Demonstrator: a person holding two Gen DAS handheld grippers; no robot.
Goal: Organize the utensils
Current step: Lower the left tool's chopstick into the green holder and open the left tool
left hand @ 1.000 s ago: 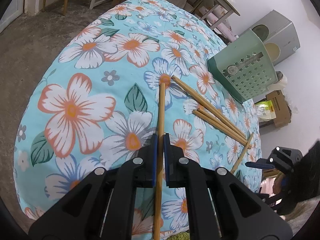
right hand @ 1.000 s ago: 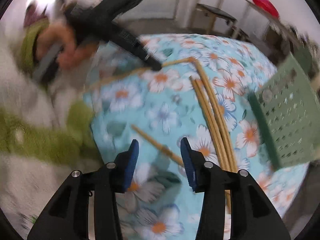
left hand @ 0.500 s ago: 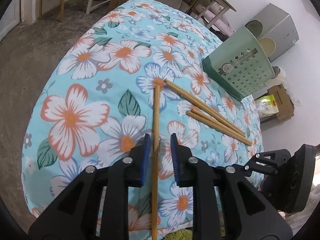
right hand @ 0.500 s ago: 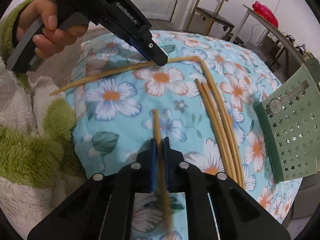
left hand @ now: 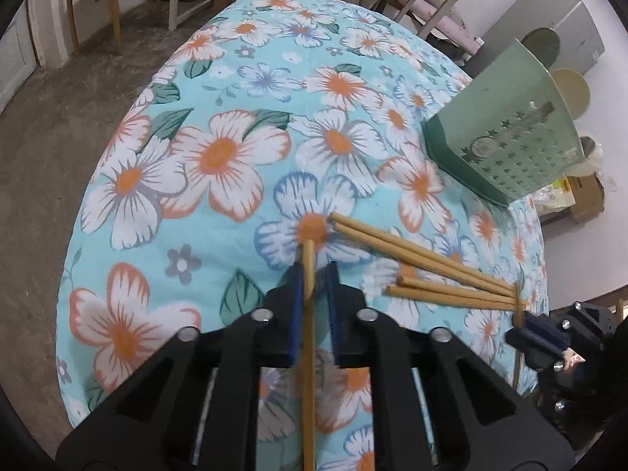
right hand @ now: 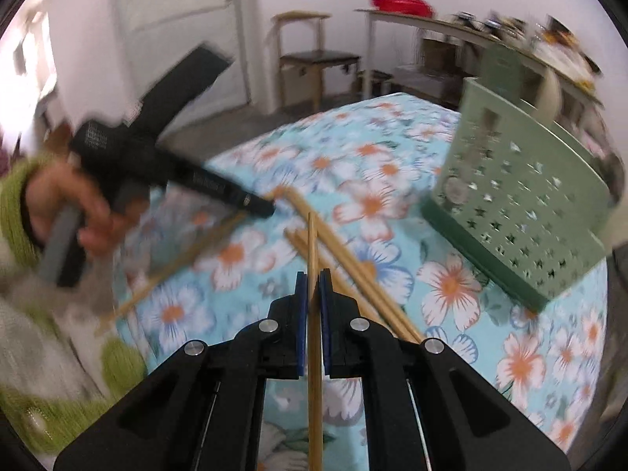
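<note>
Showing, in the left wrist view only, the left gripper point(left hand: 314, 286) with its blue pads slightly apart around a chopstick point(left hand: 308, 337), a gap visible on the right side, so not pinching it firmly; whether the left pad is touching the stick cannot be told. Running lengthwise straight along the fingers, that stick, its far tip reaching an orange flower centre on the floral tablecloth point(left hand: 219, 180) and its near end passing under the camera. Lying just beyond and to the right, four loose chopsticks point(left hand: 431, 271) on the cloth, fanned with blunt ends toward the gripper and long axes slanting away to the lower right, where the right gripper point(left hand: 537, 333) is appearing at the edge with a stick upright in it. Showing, in the right wrist view only, the right gripper point(right hand: 313, 298) pressing its pads together on a second chopstick point(right hand: 314, 314), long axis pointing forward and up, tip raised above the loose chopsticks point(right hand: 353, 271) on the cloth. Appearing blurred at the left there, the left gripper point(right hand: 251, 202) and the person's left hand point(right hand: 74, 212) in a green sleeve. Standing tilted near the cloth's far right side, well apart from both held sticks, a green perforated holder point(left hand: 506, 141) point(right hand: 526, 204); contents not visible from either camera.
</note>
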